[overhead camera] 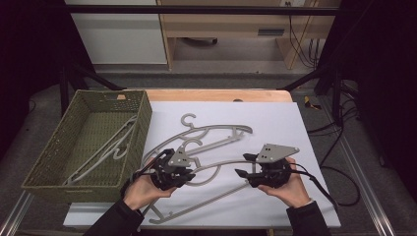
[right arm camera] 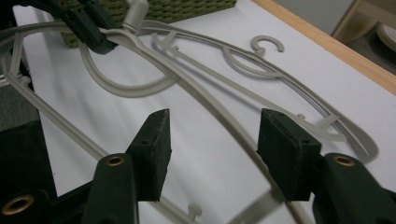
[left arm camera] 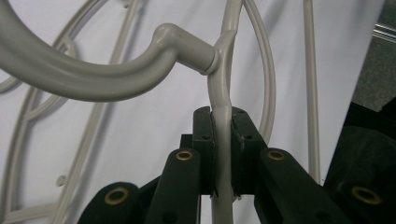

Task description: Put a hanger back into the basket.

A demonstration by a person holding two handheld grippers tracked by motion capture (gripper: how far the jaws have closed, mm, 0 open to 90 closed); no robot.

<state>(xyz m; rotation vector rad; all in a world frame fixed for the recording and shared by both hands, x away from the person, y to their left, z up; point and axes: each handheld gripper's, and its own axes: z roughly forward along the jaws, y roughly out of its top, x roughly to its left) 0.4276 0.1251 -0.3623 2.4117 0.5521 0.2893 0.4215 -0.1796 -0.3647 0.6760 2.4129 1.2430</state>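
A grey plastic hanger point(overhead camera: 215, 166) lies on the white sheet, its hook point(left arm camera: 70, 79) curling past my left gripper point(left arm camera: 222, 135). That gripper point(overhead camera: 188, 172) is shut on the hanger's body just under the hook's neck. My right gripper point(overhead camera: 242, 165) is open, and the same hanger's curved arm point(right arm camera: 205, 100) passes between its two jaws without touching either pad. In the right gripper view the left gripper point(right arm camera: 88, 23) appears at the top left, clamped on the hanger. A second grey hanger point(overhead camera: 216, 131) lies flat just beyond, partly overlapped by the held one.
A green woven basket point(overhead camera: 46, 152) stands at the table's left with another grey hanger point(overhead camera: 110, 147) inside. The white sheet point(overhead camera: 280, 123) covers most of the wooden table point(overhead camera: 216, 94). Cables trail off to the right point(overhead camera: 319, 184).
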